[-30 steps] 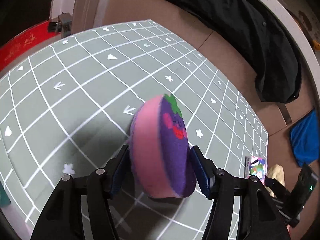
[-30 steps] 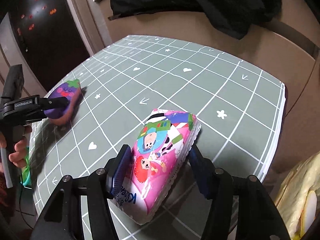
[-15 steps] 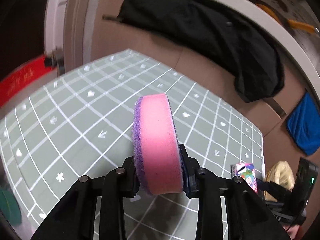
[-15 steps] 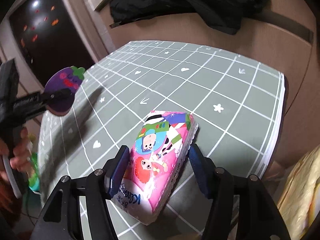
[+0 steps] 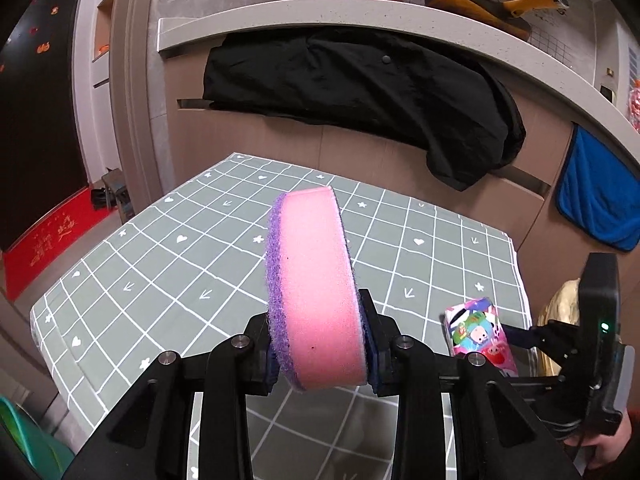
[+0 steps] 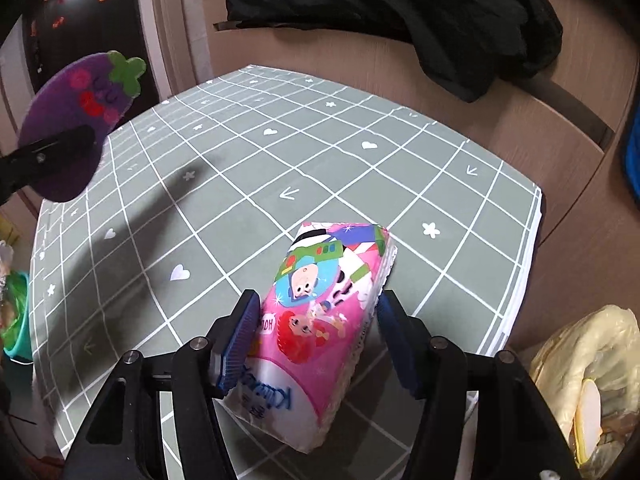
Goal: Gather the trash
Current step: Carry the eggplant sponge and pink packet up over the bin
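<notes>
My left gripper (image 5: 320,344) is shut on a round sponge (image 5: 316,292), pink foam with a purple scrub face, held on edge above the grey checked table (image 5: 160,264). The right wrist view shows the sponge's eggplant face (image 6: 72,128) raised at the far left, a dark finger (image 6: 52,148) across it. My right gripper (image 6: 316,332) is at the table's near right corner, its blue pads tight against both sides of a pink cartoon-printed tissue pack (image 6: 320,312). That pack (image 5: 476,332) also shows at the right edge in the left wrist view.
A black jacket (image 5: 360,88) hangs over the counter behind the table, with a blue cloth (image 5: 596,200) to its right. A yellow bag (image 6: 580,372) sits off the table's right edge. A green bin (image 6: 16,320) stands at the left edge, and a red mat (image 5: 44,236) lies on the floor.
The left gripper closed on the sponge, lifted it off the table and rolled, so the pink rim now faces the camera. The right gripper stayed around the tissue pack.
</notes>
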